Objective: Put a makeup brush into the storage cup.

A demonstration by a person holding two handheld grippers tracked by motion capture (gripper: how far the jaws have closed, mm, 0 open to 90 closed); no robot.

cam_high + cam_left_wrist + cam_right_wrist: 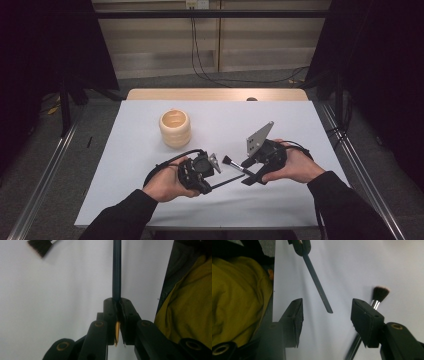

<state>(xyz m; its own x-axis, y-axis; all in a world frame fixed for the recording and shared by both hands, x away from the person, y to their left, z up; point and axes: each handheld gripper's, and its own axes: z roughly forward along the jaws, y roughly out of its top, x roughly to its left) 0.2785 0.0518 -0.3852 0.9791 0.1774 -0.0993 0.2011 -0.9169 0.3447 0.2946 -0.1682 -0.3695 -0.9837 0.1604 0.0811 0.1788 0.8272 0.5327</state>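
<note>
Up close, left gripper (117, 315) jaws pinch a dark rod (116, 270); right gripper (327, 315) jaws gape beside a brush (379, 296).

Matt white table (140, 150), glossy ribbed cream vase (175, 128), soft-bristled brush (233, 163) with shiny metal ferrule

From my remote seat I see a white table (150, 200) with a pale wood strip along its far edge. On it stands a cream, ribbed pot (175, 128). My left gripper (117, 305) is black with brass-coloured rivets, and a sliver of yellow shows between its jaws, which pinch a dark blue-grey stick (116, 270). My right gripper (327, 315) is black too. The brush (378, 296) has dark brown bristles and a silver collar. Both sleeves (345, 205) are black. A mustard-yellow cloth (237, 297) lies past the table edge.
</note>
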